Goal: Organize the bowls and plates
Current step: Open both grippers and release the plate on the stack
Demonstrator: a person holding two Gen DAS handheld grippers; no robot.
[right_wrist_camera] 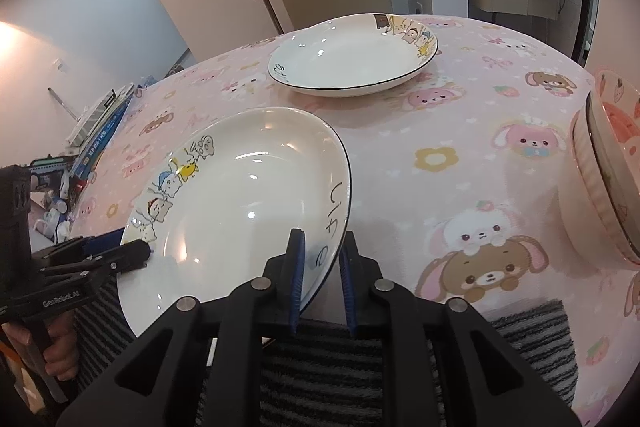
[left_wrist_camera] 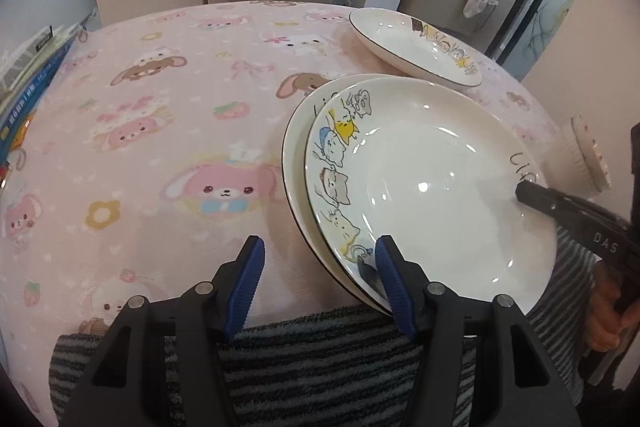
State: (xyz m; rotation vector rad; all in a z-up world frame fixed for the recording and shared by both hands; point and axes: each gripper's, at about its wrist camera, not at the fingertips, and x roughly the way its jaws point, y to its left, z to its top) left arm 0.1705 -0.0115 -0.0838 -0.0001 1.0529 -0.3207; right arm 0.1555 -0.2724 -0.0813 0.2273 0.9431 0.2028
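Two white cartoon-cat plates are stacked at the table's near edge; the top plate [left_wrist_camera: 432, 187] [right_wrist_camera: 240, 195] sits tilted on the lower one [left_wrist_camera: 296, 135]. My right gripper [right_wrist_camera: 322, 247] is closed on the top plate's near rim by the black lettering; its finger [left_wrist_camera: 536, 197] shows in the left wrist view. My left gripper [left_wrist_camera: 320, 255] is open, its right finger at the top plate's left rim, its left finger over the tablecloth. A third matching plate [left_wrist_camera: 412, 45] [right_wrist_camera: 352, 59] lies alone farther back.
A pink cartoon tablecloth [left_wrist_camera: 168, 131] covers the round table. Stacked pink ribbed bowls [right_wrist_camera: 604, 179] stand at the right edge, also visible in the left wrist view [left_wrist_camera: 588, 157]. Books [left_wrist_camera: 28, 83] lie at the left. A striped grey towel [left_wrist_camera: 320, 359] hangs over the near edge.
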